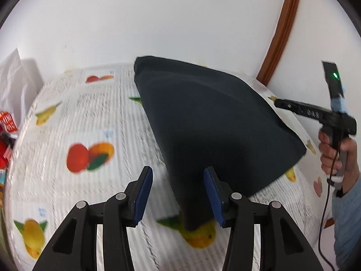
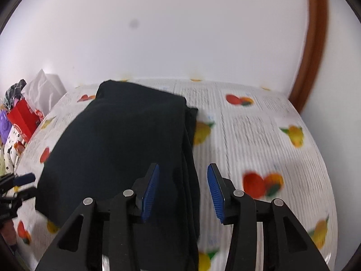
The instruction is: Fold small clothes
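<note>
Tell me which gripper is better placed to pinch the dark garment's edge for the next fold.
Probably the right gripper: the dark garment has its layered edge lying between its open blue pads. The left gripper has only a narrow corner by one pad.

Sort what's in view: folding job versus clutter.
Job: dark garment; left gripper; right gripper; fruit-print tablecloth.
Clutter: red bag; white tissue paper; patterned clothes.
</note>
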A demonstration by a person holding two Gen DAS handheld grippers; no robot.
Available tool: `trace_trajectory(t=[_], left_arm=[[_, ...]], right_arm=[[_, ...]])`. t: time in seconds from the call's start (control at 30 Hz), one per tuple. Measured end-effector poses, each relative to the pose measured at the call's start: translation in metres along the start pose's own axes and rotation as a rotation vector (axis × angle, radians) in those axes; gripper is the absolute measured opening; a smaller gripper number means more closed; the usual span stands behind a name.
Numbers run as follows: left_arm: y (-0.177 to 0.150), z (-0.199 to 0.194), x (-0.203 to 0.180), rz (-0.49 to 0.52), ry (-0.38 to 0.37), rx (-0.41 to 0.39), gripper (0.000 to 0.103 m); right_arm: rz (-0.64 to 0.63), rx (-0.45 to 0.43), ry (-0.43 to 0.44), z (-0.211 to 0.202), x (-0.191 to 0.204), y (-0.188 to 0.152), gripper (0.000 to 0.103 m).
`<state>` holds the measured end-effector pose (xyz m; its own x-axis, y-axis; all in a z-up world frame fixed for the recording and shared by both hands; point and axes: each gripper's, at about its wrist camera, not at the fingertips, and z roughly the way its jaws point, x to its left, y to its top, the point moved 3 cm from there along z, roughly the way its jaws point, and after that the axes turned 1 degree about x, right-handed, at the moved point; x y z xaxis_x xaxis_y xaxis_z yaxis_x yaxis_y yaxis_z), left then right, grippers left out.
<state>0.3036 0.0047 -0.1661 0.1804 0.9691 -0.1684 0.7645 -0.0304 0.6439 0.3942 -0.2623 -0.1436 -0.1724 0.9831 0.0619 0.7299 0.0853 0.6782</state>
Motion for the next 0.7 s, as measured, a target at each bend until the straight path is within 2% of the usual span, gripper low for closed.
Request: trace_trajectory(t=[0.17, 0.2, 0.23, 0.27, 0.33, 0.4, 0.53, 0.63, 0.7], left_arm=[[0.019, 0.013, 0.006, 0.003, 0.007, 0.003, 0.047], [0.021, 0.016, 0.007, 0.004, 0.004, 0.004, 0.048], [0.023, 0.02, 0.008, 0.006, 0.0, 0.006, 0.049], [0.024, 0.023, 0.009, 0.008, -0.004, 0.008, 0.05], [0.024, 0.026, 0.011, 0.006, -0.017, 0.009, 0.054], [0.024, 0.028, 0.012, -0.003, -0.028, 0.006, 0.056], [0.029, 0.031, 0.013, -0.004, -0.034, 0.003, 0.056], [0.033, 0.03, 0.013, 0.004, -0.026, -0.001, 0.056], [0.036, 0.031, 0.013, 0.01, -0.015, -0.004, 0.057]], right_arm=[[0.094, 0.113, 0.052, 0.058, -0.004, 0.033, 0.043], [0.102, 0.14, 0.06, 0.068, -0.004, 0.035, 0.029], [0.09, 0.149, 0.1, 0.074, -0.001, 0.035, 0.009], [0.072, 0.131, 0.11, 0.073, -0.001, 0.035, 0.002], [0.076, 0.033, 0.089, 0.061, -0.011, 0.035, 0.003], [0.11, 0.054, 0.118, 0.062, -0.017, 0.031, 0.003], [0.005, 0.054, 0.049, 0.064, -0.001, 0.04, 0.006], [0.005, 0.06, 0.052, 0.074, 0.001, 0.057, 0.017], [0.021, 0.089, 0.053, 0.089, -0.001, 0.067, 0.03]])
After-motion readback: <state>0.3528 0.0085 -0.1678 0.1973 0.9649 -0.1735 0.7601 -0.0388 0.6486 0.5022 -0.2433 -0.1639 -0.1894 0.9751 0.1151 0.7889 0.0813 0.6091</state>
